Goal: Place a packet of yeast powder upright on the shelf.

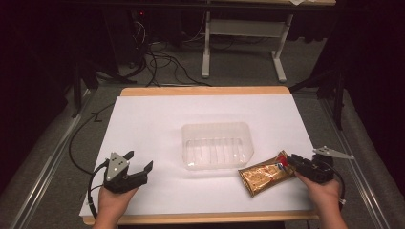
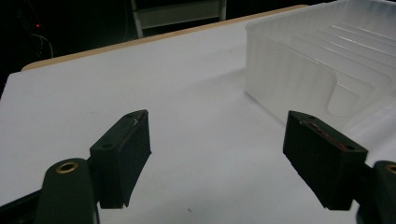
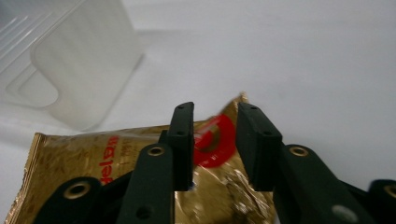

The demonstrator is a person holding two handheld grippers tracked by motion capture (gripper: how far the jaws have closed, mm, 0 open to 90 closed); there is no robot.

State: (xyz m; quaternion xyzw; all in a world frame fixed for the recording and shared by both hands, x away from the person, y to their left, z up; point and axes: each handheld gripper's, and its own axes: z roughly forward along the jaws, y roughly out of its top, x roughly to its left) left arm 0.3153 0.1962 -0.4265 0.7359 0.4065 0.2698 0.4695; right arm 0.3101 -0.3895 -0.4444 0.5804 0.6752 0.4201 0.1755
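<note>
High view: a clear plastic tray [image 1: 217,145] sat mid-table on the white sheet [image 1: 157,114]. A gold snack packet [image 1: 265,174] lay just right of its near corner. The right gripper [image 1: 289,161] met the packet's far end; the left gripper [image 1: 139,162] was well apart, jaws spread.

Left gripper view: jaws wide apart over bare sheet, tray [image 2: 322,56] ahead-right.

Right gripper view: jaws narrowly parted astride the packet [image 3: 93,163] edge; contact could not be confirmed.

Left claw [image 2: 217,158] with its two black jaws spread wide above the white bench [image 2: 140,84]. A clear plastic tray [image 2: 299,60] stands at far right, near the right jaw.
</note>
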